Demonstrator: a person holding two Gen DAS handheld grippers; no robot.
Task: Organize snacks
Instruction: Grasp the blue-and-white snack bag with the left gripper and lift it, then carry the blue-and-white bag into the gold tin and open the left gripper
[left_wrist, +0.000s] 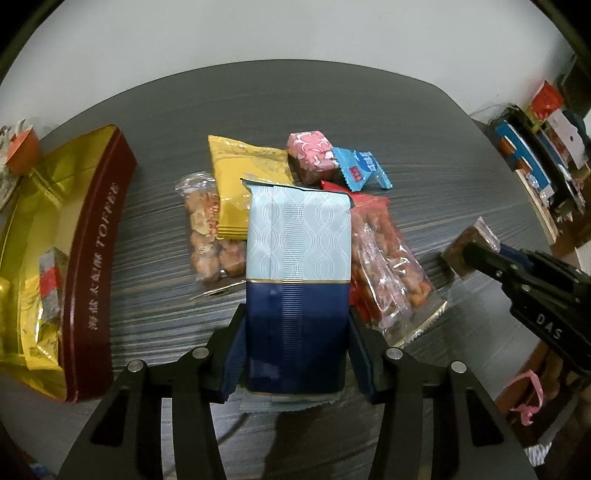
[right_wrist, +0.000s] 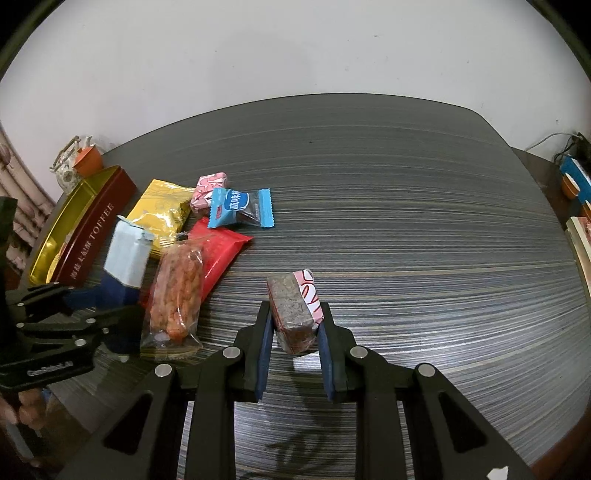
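Observation:
My left gripper (left_wrist: 297, 343) is shut on a light-blue and navy snack packet (left_wrist: 298, 258), held above the dark striped table (left_wrist: 280, 110); it also shows in the right wrist view (right_wrist: 125, 258). My right gripper (right_wrist: 295, 325) is shut on a brown cake bar in a pink wrapper (right_wrist: 293, 310), above the table. The pile holds a yellow packet (left_wrist: 243, 173), a pink cube snack (left_wrist: 312, 155), a blue candy (left_wrist: 364, 170), a red packet (right_wrist: 218, 254) and clear bags of orange nuts (left_wrist: 388, 266). A dark red toffee tin (left_wrist: 96, 266) with a gold liner lies at the left.
A small orange pot (right_wrist: 86, 160) stands at the table's far left corner behind the tin. Cluttered shelves (left_wrist: 543, 147) lie beyond the table's right edge. The table's right half (right_wrist: 424, 229) is bare wood grain.

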